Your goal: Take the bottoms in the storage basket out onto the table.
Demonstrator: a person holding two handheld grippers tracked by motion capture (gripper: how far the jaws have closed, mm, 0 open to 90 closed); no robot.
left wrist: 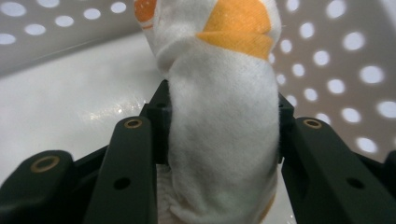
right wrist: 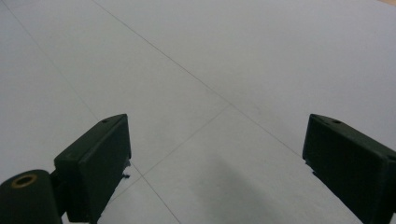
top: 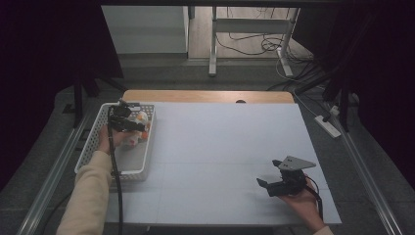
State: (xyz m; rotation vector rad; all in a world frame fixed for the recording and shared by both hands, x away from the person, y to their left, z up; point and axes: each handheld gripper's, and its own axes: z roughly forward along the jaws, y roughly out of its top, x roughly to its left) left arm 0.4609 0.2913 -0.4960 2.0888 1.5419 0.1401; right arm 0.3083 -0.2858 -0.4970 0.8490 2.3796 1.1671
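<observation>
A white perforated basket point(top: 93, 143) stands at the left edge of the table. Inside it lies a bunched white cloth with orange patches point(top: 140, 135). My left gripper point(top: 128, 125) reaches into the basket and is shut on that cloth. In the left gripper view the cloth point(left wrist: 224, 140) stands squeezed between the two black jaws of the left gripper point(left wrist: 224, 109), with the basket wall point(left wrist: 327, 56) behind. My right gripper point(top: 263, 184) rests low near the table's front right, pointing left. Its jaws stand wide open with nothing between them, and the right gripper point(right wrist: 217, 140) looks over bare grey tabletop point(right wrist: 187, 56).
The grey tabletop point(top: 220, 137) stretches between the basket and the right hand. A wooden strip point(top: 205, 96) runs along the far edge. Metal rails point(top: 54, 171) flank the table. Beyond it are desk legs point(top: 213, 44), cables and a power strip point(top: 328, 126) on the floor.
</observation>
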